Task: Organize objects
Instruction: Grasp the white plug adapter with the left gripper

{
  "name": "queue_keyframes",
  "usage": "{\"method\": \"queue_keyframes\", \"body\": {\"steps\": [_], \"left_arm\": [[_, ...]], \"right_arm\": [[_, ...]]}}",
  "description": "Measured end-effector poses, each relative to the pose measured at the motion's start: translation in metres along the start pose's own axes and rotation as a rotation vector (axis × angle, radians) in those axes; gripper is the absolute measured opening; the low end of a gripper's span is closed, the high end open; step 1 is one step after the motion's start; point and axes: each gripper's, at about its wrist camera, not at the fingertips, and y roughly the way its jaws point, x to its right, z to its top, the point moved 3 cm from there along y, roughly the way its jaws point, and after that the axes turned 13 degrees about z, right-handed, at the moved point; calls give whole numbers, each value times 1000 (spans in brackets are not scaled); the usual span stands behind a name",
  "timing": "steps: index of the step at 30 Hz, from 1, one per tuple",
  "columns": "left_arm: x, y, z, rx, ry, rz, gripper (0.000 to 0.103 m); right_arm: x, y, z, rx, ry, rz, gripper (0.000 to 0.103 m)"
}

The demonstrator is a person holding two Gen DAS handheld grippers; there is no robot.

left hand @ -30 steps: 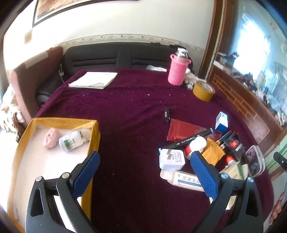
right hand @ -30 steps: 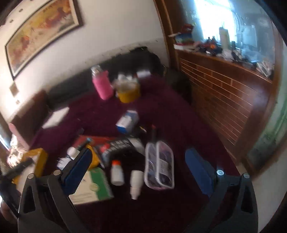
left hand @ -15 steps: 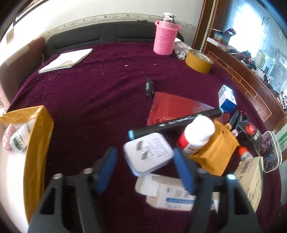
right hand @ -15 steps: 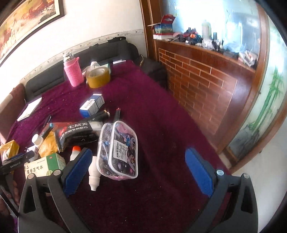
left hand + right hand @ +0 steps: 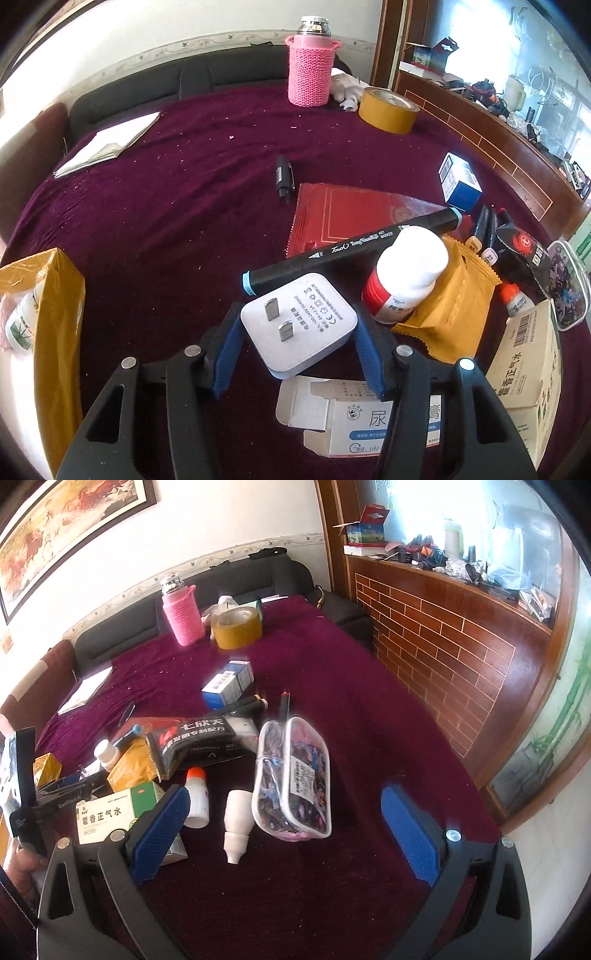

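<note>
Closed since before, left gripper [image 5: 297, 350] clamps charger [image 5: 299, 326].

The left tongs [image 5: 297, 345] have closed in around the white charger [image 5: 299, 334]

The left gripper [image 5: 297, 341] is closed, blue pads clamping both sides of its load. The right gripper [image 5: 284, 830] hangs wide open, holding nothing.

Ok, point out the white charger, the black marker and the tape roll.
white charger [image 5: 299, 325], left wrist view, on its flat face beside the prongs.
black marker [image 5: 354, 245], left wrist view, on the lettered barrel.
tape roll [image 5: 238, 628], right wrist view, on its outer side.
</note>
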Motion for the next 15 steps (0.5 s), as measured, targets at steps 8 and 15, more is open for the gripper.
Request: {"method": "queue_keyframes", "body": {"steps": [8,15], "left_arm": [[-14,-50,-12,49,-66,-85,50],[-48,-121,-40,133,-130,-99,51]], "right_arm": [[-9,-2,7,-25,6,48,103],[-56,13,25,-122,-40,228,103]]}}
